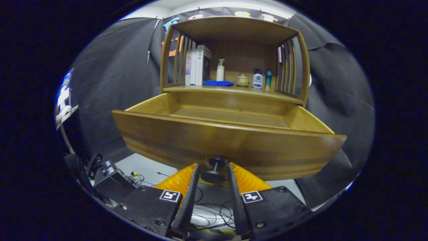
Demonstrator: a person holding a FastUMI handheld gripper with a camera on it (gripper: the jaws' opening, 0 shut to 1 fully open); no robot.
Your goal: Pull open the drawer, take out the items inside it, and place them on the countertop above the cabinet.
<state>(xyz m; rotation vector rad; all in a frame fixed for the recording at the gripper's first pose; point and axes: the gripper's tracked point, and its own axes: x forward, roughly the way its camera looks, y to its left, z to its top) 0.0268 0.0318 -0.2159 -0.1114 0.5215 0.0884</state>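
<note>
The wooden drawer (227, 147) stands pulled well out of the cabinet, its front panel just ahead of my fingers. Its dark round knob (214, 174) sits between my two fingers, and my gripper (213, 169) is shut on it. The part of the drawer floor (230, 117) that I can see is bare wood; the front panel hides the near part of the inside. Above the drawer the countertop (287, 97) runs under a slatted wooden hutch.
On the countertop stand some books (198, 65), a white pump bottle (220, 70), a blue cloth (218, 82), a small lidded pot (242, 79) and two small bottles (257, 79). A black device (107, 174) and loose cables (210, 214) lie on the floor below.
</note>
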